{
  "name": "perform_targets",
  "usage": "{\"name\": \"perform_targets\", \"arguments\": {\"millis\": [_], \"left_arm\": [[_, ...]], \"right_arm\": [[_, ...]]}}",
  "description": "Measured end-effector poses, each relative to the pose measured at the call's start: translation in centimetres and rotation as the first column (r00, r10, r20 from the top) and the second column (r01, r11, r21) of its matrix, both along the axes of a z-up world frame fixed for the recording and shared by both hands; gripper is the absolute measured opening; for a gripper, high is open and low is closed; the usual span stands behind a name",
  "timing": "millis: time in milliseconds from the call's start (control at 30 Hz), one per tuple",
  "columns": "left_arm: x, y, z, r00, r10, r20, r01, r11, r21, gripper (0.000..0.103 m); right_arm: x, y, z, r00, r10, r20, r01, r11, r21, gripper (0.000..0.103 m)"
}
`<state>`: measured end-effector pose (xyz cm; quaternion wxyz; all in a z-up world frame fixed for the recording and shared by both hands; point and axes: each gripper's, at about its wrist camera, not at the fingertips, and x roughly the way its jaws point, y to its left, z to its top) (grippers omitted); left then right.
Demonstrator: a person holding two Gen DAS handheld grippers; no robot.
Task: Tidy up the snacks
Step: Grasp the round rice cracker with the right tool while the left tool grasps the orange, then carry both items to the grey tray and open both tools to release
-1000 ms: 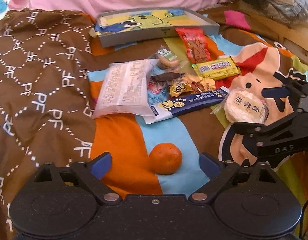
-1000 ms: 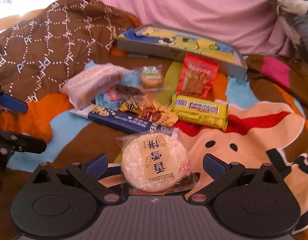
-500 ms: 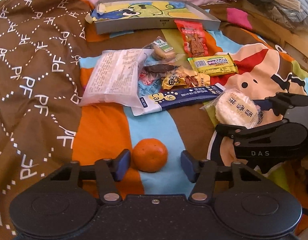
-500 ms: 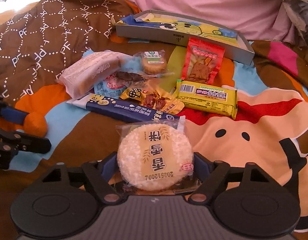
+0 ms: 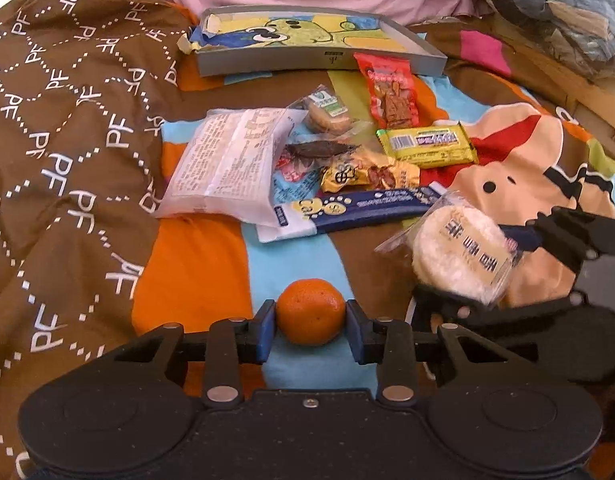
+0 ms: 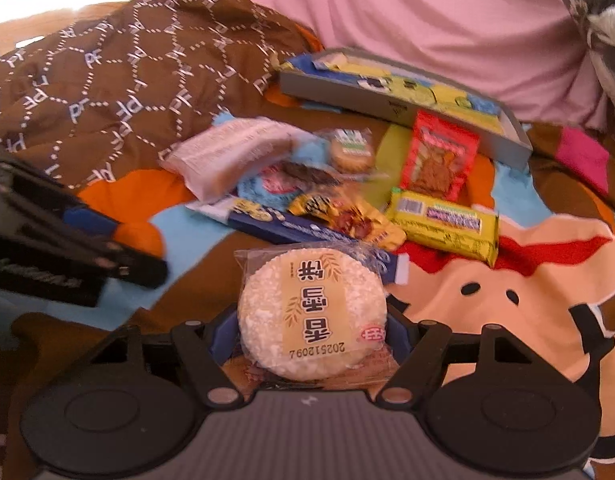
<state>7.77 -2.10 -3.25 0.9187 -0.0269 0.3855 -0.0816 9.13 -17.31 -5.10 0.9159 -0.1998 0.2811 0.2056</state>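
Both claws grip: my left gripper (image 5: 310, 326) pinches the mandarin (image 5: 310, 311) low over the blanket, my right gripper (image 6: 307, 332) clamps the wrapped rice cracker (image 6: 312, 316). Pickup looks done; next I judge both should travel to the grey tray (image 5: 307, 62) beyond the snack pile

Brown quilt (image 5: 67, 152) bunched at left, cartoon blanket (image 5: 519, 168) spread right, pink sheet (image 6: 427, 12) behind.

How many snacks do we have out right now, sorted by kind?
Fruit: 1, the mandarin in the left claw.
Wrapped snacks: 8, counting the rice cracker in the right claw and seven loose packets.
Trays: 1, the grey tray.
Total: 9 snacks plus 1 tray.
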Motion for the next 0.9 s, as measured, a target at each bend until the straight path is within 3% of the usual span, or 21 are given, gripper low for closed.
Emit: {"name": "perform_targets", "arguments": {"millis": [367,500,700,900], "left_arm": [[2.3,0.5,3.2,0.999,-0.005,0.052,0.006,1.000,-0.029,0.038],[4.6,0.4,5.8,0.994,-0.049,0.102,0.047,0.999,0.017,0.038],[9.9,0.6,9.4,0.982,-0.068,0.177,0.058,0.997,0.060,0.038],[16.5,1.7,11.7,0.965,-0.041,0.257,0.026,0.998,0.058,0.038]], "right_arm": [[1.2,-0.4,3.1,0.997,-0.030,0.065,0.025,0.997,0.078,0.076],[3.0,-0.5,4.9,0.995,-0.046,0.088,0.035,0.991,0.128,0.076],[8.2,-0.3,7.7,0.988,-0.065,0.142,0.043,0.987,0.153,0.076],[15.9,0.7,10.2,0.973,-0.084,0.217,0.047,0.985,0.168,0.077]]}}
